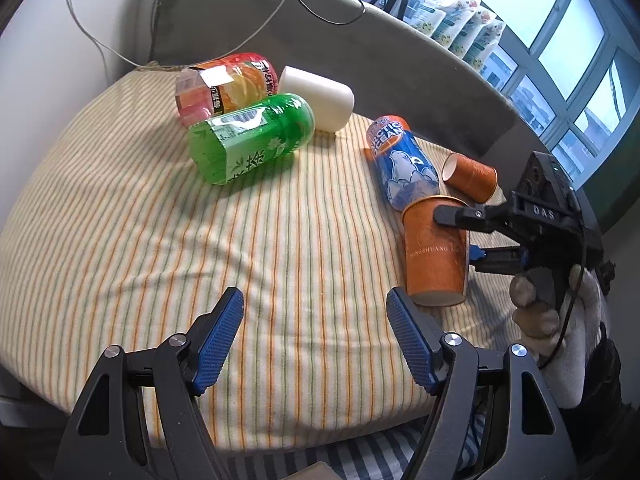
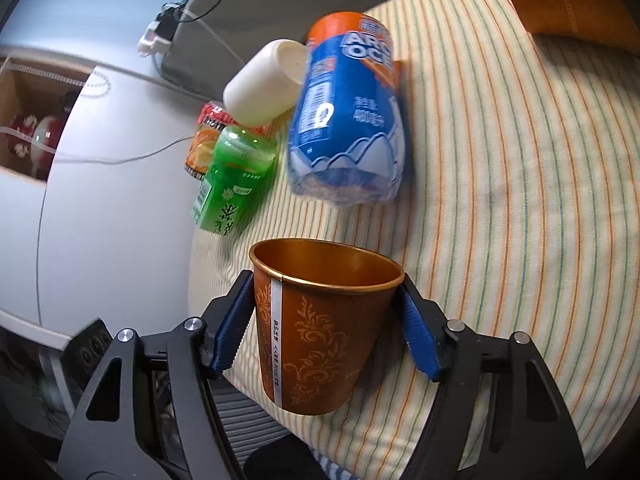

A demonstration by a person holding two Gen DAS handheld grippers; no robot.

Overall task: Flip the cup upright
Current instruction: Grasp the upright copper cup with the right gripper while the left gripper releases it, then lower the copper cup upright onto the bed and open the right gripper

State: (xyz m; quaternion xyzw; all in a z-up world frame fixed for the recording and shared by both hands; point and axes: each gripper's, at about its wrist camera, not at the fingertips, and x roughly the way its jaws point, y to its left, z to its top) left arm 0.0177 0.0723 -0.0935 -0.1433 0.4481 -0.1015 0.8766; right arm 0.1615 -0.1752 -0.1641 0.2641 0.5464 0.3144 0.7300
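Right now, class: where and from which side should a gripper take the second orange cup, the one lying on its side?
Grip the lying orange cup across its mid-wall, jaws coming from above, one on each long side. It lies with its open mouth facing the blue bottle, which crowds that end; the tapered wall is bare.

Cup [image 1: 434, 250] stood upright on striped cloth [image 1: 280, 240] at near right, between right gripper [image 2: 324, 320] fingers. Blue bottle [image 1: 402, 164] lay just behind it, second cup [image 1: 470, 178] on its side farther right. Green bottle [image 1: 252, 138], red bottle [image 1: 224, 86] and white container [image 1: 318, 98] lay together far left.
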